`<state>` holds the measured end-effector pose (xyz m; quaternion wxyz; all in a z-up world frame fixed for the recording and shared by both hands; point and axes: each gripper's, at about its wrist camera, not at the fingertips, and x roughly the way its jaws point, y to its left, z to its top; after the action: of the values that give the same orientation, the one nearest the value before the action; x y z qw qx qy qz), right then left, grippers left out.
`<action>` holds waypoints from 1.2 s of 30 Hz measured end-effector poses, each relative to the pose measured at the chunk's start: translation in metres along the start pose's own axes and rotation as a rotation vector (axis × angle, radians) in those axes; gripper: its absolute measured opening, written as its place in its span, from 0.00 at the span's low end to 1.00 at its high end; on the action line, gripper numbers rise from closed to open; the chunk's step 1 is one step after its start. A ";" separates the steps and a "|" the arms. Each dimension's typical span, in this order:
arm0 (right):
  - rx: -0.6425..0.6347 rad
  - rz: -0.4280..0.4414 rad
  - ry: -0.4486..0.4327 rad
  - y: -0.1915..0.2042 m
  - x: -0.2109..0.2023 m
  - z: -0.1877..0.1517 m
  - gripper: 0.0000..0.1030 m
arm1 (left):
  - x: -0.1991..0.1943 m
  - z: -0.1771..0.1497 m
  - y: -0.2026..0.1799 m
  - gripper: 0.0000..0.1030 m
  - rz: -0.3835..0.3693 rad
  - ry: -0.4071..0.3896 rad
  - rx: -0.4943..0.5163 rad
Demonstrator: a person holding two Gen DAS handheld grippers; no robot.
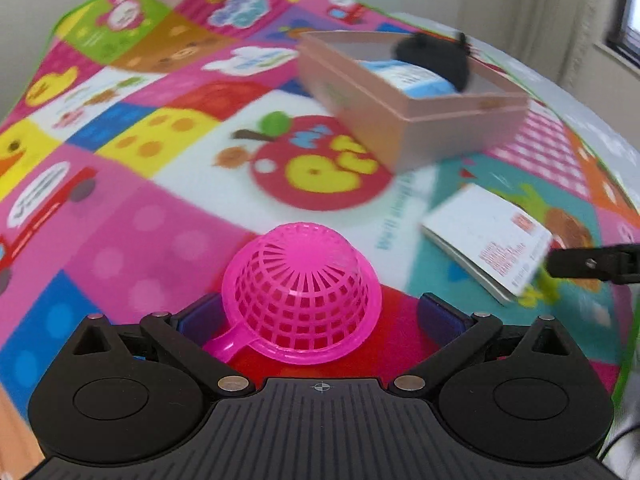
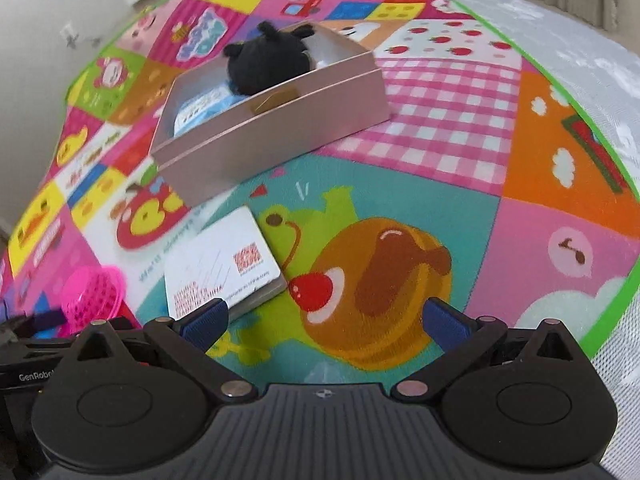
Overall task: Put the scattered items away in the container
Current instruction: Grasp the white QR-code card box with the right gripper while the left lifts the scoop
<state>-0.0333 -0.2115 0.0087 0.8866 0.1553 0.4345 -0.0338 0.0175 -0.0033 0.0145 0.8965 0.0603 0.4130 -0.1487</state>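
The left gripper [image 1: 318,316] is spread wide around the pink strainer basket [image 1: 302,300], which sits upside down on the play mat [image 1: 120,232] between the blue fingertips [image 1: 440,312], nothing pinched yet. To do this well, I'd close on the mesh dome rather than the flared rim, keeping clear of the little handle that pokes back toward the left finger, and squeeze gently, since thin plastic like that could flex or pop out. The pink box [image 1: 412,120] lies well ahead and to the right of that gripper, already holding a black plush toy [image 1: 436,58] and a blue-and-white packet [image 1: 416,76]. The right gripper [image 2: 324,316] is also splayed and empty; a white card packet [image 2: 222,264] lies just ahead of its left finger, touching or nearly so, with the box farther ahead beyond it.
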 end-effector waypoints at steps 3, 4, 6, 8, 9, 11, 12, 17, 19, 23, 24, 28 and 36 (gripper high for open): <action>-0.107 -0.032 0.006 0.015 -0.005 0.000 1.00 | -0.006 0.001 0.002 1.00 0.004 -0.027 0.002; -0.156 -0.014 -0.007 0.023 -0.009 0.001 1.00 | -0.011 0.005 0.007 1.00 0.021 -0.045 -0.022; -0.262 0.035 -0.070 0.041 -0.020 0.001 1.00 | -0.025 0.014 0.022 1.00 0.054 -0.108 -0.087; -0.341 0.073 -0.082 0.058 -0.019 0.003 1.00 | -0.040 0.021 0.038 1.00 0.070 -0.177 -0.169; -0.360 0.085 -0.072 0.066 -0.014 0.006 1.00 | -0.048 0.023 0.048 1.00 0.071 -0.218 -0.220; -0.376 0.089 -0.049 0.076 0.003 0.013 1.00 | -0.063 0.026 0.065 1.00 0.066 -0.297 -0.314; -0.376 0.088 -0.032 0.079 0.013 0.017 1.00 | -0.070 0.027 0.074 1.00 0.064 -0.327 -0.353; -0.327 0.114 0.036 0.077 0.036 0.028 0.95 | -0.075 0.033 0.103 1.00 0.008 -0.326 -0.412; -0.367 0.102 0.033 0.080 0.028 0.021 0.77 | -0.065 0.033 0.096 1.00 0.000 -0.267 -0.358; -0.309 0.083 0.025 0.070 0.007 0.006 0.77 | -0.048 0.028 0.062 1.00 0.018 -0.163 -0.171; -0.291 0.078 0.012 0.066 0.001 0.003 0.77 | -0.046 0.026 0.055 1.00 0.030 -0.142 -0.128; -0.216 0.038 -0.071 0.046 -0.019 -0.011 0.77 | -0.043 0.019 0.041 1.00 0.026 -0.089 -0.061; -0.074 -0.001 -0.159 0.015 -0.028 -0.010 0.78 | -0.028 0.010 0.025 1.00 -0.023 0.038 -0.036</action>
<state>-0.0551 -0.1961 0.0292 0.9233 0.1191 0.3638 -0.0302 0.0155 0.0246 0.0420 0.8878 0.0421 0.4331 -0.1501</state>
